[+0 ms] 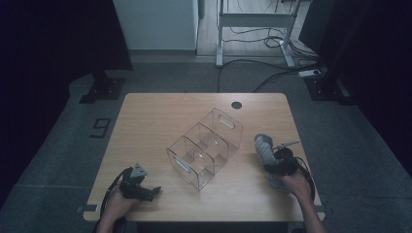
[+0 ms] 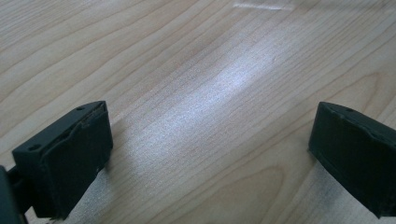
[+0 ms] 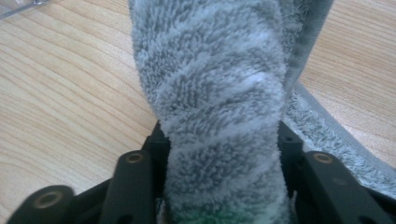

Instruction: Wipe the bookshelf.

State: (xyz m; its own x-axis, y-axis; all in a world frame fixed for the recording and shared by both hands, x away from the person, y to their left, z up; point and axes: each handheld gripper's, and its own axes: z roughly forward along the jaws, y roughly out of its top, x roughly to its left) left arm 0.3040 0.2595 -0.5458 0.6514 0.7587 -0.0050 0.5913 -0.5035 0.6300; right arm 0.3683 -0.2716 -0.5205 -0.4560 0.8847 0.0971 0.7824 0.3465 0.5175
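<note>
— Desk [image 1: 160,109] surface?
— Pale wood grain, on grey floor in a dim room.
— Containers?
— One clear three-compartment organizer [image 1: 205,148] at centre, nothing visible inside.
— Grippers?
— Left gripper [image 2: 210,149] fingers spread on bare wood. Right gripper [image 3: 223,186] fingers clasp a grey striped towel [image 3: 219,107] (its lower end is hidden) near the desk's right edge.

Mid-frame in your high view sits a clear plastic organizer bin [image 1: 205,148], three compartments, set on a diagonal on the wooden table [image 1: 155,121]. There's a round cable hole [image 1: 236,105] near the table's far edge. Beyond that, at the top, a white desk frame [image 1: 255,22] stands over tangled cables [image 1: 272,43] on the floor.
</note>
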